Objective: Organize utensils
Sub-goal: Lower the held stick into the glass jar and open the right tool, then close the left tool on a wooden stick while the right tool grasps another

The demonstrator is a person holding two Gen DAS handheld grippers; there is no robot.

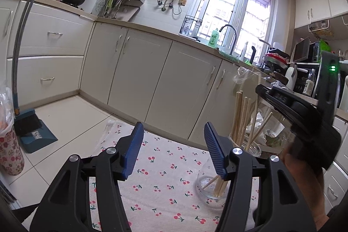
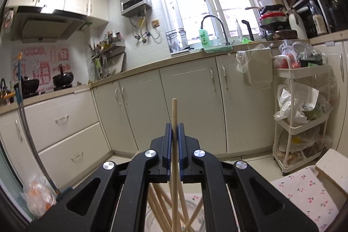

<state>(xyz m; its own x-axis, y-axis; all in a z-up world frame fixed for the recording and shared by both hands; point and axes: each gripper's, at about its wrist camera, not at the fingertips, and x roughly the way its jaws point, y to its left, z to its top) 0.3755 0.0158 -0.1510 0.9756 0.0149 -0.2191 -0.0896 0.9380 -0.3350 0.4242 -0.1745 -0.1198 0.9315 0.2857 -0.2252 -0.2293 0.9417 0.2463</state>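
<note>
My right gripper (image 2: 174,126) is shut on a single wooden chopstick (image 2: 174,110) that stands upright between its blue pads. Below it is a glass jar (image 2: 152,221) holding several more chopsticks (image 2: 158,199). In the left wrist view my left gripper (image 1: 174,129) is open above the cherry-print cloth (image 1: 165,166), with nothing between its pads. A low glass jar (image 1: 204,190) with a few chopsticks sits partly behind its right finger. A taller glass jar (image 1: 254,148) of chopsticks (image 1: 239,116) stands further right, under the right gripper's black body (image 1: 304,116) and a person's hand (image 1: 304,169).
Cream cabinets (image 1: 152,84) run along the back under the counter and sink. A broom and dustpan (image 1: 34,134) and a floral bin (image 1: 8,158) stand on the floor at left. A white trolley (image 2: 300,123) with bags and a pale box (image 2: 332,166) stand at right.
</note>
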